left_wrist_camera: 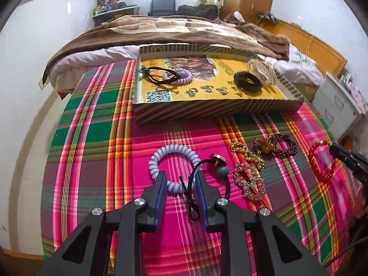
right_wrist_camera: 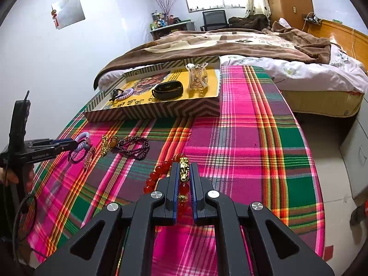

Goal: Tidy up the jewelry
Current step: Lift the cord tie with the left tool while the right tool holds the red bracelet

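My left gripper is open around the near arc of a pale blue spiral hair tie and a black elastic cord with a teal bead, both on the plaid cloth. My right gripper is shut on a red bead bracelet with a gold charm; that bracelet also shows at the right of the left wrist view. A striped box lid tray holds a lilac spiral tie, a black band and a clear claw clip.
A rhinestone clip, a gold chain and a dark garnet bracelet with amber beads lie on the cloth between the grippers. A bed with a brown blanket stands behind the table. The table edge falls away right.
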Motion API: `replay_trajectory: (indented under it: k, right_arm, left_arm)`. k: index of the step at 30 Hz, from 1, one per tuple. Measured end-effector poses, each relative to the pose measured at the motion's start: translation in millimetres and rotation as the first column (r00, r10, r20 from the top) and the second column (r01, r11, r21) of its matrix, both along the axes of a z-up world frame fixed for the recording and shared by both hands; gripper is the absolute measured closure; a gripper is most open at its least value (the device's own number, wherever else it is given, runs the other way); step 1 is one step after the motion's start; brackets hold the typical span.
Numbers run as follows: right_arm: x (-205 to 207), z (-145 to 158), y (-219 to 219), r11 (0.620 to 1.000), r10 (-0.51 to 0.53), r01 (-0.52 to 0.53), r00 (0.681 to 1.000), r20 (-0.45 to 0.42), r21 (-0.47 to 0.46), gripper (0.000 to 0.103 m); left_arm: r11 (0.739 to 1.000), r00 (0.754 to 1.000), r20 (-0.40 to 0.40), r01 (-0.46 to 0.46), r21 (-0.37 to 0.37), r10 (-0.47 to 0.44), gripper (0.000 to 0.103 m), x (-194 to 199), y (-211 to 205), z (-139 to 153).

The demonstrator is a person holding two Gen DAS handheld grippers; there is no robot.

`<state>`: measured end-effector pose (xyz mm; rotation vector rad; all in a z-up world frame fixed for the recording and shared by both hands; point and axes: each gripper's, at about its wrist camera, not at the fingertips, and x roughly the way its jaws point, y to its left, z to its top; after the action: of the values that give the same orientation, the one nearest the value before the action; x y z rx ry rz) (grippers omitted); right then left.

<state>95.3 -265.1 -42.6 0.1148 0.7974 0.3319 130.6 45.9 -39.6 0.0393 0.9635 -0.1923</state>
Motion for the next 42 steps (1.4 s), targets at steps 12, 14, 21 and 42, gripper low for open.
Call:
replay_trajectory:
  k: [12,14,21,42]
  right_arm:
    - [-0.6,0.6,-1.1,1.000,-0.005,0.005,1.000,-0.001,0.009,0.094]
    - [-0.4,0.2,-1.7,1.000,-0.008,0.008,1.000,-0.003,0.011,0.094]
    - [-0.9,-0.2,-5.4,1.000,-0.022,0.022,1.000,-0.007,0.019,0.094]
    - [-2.7,-0.2,-5.7,0.999,-0.029,0.029,1.000,-0.004,0.019,0.094]
  left_arm:
    - [0.985,0.991,-0.026,0.130,0.115,-0.128,0.080,7.4,-22.6,-1.2]
    - [0.982,0.989,-0.040,0.149,0.120,-0.145,0.087,9.7,-25.7,-4.3]
    - [0.983,0.987,-0.030,0.160,0.095,-0.157,0.094,7.1,-31.4,-6.0]
    - [0.993,0.997,-0.017,0.083,0.085,-0.081,0.093,-6.2,-11.9,-1.9]
